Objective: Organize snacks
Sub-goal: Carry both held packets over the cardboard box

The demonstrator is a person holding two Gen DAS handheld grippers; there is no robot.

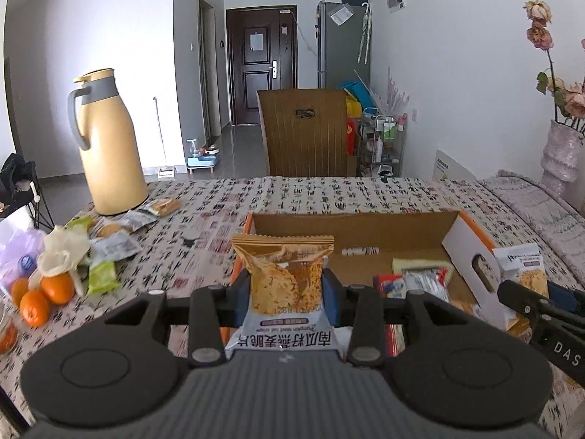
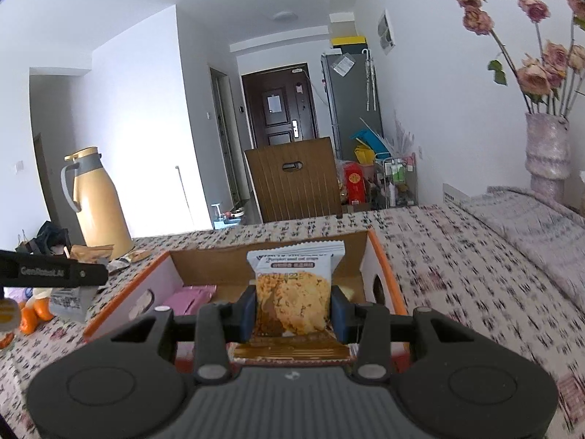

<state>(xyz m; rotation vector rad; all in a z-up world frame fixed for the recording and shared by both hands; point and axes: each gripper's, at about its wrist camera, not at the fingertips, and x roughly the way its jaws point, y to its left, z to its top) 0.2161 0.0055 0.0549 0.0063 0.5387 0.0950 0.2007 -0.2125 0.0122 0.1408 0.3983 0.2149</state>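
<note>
My left gripper [image 1: 287, 287] is shut on an oat crisp packet [image 1: 285, 278], held upright with its brown end up, above the near left corner of the open cardboard box [image 1: 351, 230]. My right gripper [image 2: 292, 305] is shut on a second oat crisp packet [image 2: 294, 292], white end up, above the same box [image 2: 270, 256]. In the left wrist view the right gripper [image 1: 526, 296] and its packet [image 1: 524, 267] show at the right edge. Several snack packs [image 1: 420, 278] lie inside the box. The left gripper's finger [image 2: 55, 273] shows at the left of the right wrist view.
Loose snack packets [image 1: 120, 234] and oranges [image 1: 44, 294] lie on the patterned tablecloth at the left, near a yellow thermos jug [image 1: 108, 146]. A vase of dried roses [image 2: 546, 153] stands at the far right. A wooden chair [image 1: 305, 131] faces the table's far edge.
</note>
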